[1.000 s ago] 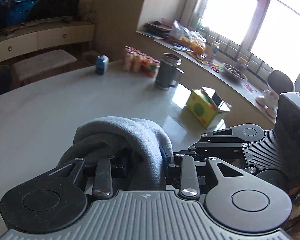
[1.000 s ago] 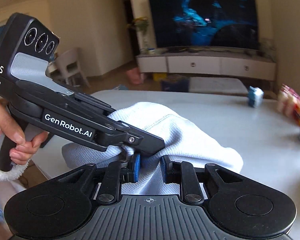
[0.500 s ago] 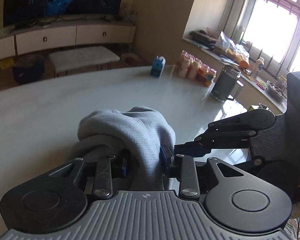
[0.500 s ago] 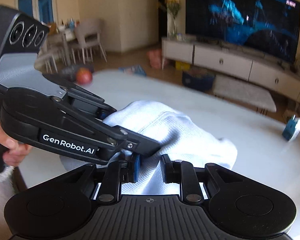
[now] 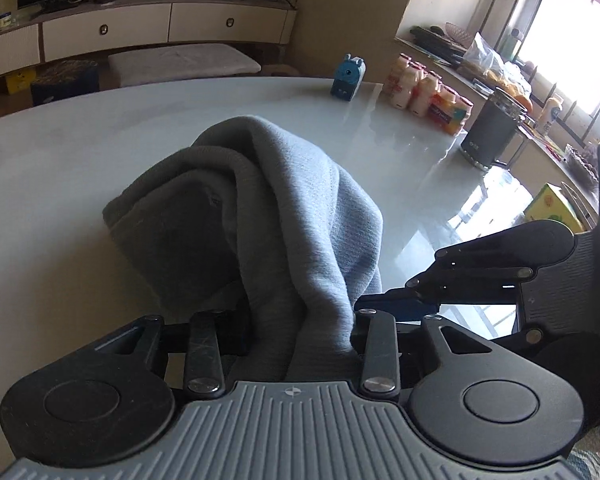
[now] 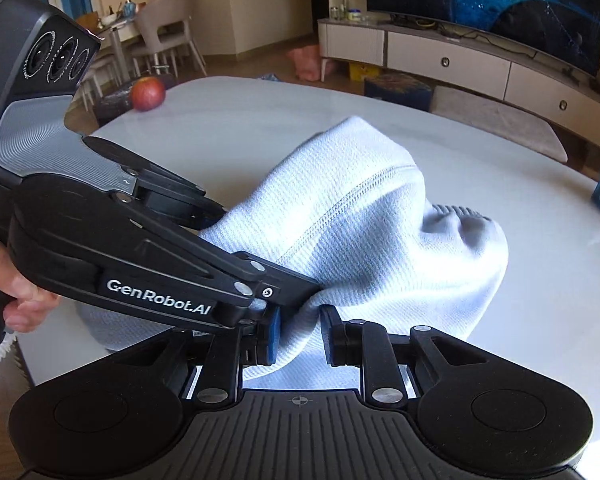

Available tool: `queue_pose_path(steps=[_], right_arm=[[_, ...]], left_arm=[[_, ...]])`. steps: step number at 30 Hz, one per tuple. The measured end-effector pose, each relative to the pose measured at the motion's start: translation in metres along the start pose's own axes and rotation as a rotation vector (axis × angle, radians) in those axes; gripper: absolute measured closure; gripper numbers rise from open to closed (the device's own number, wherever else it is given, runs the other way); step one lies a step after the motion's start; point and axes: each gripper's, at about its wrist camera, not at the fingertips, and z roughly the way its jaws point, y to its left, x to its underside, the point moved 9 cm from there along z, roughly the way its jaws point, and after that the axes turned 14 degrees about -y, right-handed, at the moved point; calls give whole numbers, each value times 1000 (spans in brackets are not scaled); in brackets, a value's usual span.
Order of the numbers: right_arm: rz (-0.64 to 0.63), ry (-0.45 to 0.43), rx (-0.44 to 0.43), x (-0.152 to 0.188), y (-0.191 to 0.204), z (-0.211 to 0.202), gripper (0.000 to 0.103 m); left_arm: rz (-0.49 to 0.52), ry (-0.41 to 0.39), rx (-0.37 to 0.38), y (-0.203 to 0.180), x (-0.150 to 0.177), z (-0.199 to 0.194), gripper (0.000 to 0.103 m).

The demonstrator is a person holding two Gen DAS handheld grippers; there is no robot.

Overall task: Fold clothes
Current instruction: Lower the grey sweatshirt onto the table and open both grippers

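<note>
A light grey knit garment (image 5: 300, 200) lies bunched on the white table (image 5: 60, 180), its near end lifted into both grippers. My left gripper (image 5: 298, 320) has the thick fold between its fingers; its jaws are opening and the cloth still fills the gap, touching both pads. My right gripper (image 6: 298, 332) is shut on a pinch of the same garment (image 6: 360, 220). The two grippers sit side by side, almost touching: the right gripper (image 5: 384, 302) reaches in from the right in the left wrist view, and the left gripper (image 6: 260, 248), held by a hand (image 6: 20, 300), comes in from the left.
On the table's far side stand a small blue figure (image 5: 348, 78), a row of small bottles (image 5: 428, 94), a dark mug (image 5: 492, 132) and a yellow box (image 5: 552, 204). A red apple (image 6: 147, 94) sits at the far left edge. A TV cabinet lies beyond.
Both grippers came down toward the table with the garment, which now rests in a heap. The left jaws stand wider apart than before. The right grip looks the same.
</note>
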Motion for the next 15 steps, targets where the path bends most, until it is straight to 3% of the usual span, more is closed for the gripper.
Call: queue_pose_path(steps=[4, 6, 10, 15], right_arm=[[8, 37, 1, -1, -5, 6, 79], [-9, 49, 11, -2, -6, -1, 65], [-42, 46, 39, -3, -7, -16, 57], [-57, 46, 76, 2, -5, -31, 50]], left_arm=[[-17, 29, -15, 0, 2, 1, 49], [-3, 37, -31, -1, 0, -6, 34], [15, 19, -26, -6, -6, -28, 23], [55, 1, -31, -11, -10, -62, 22]])
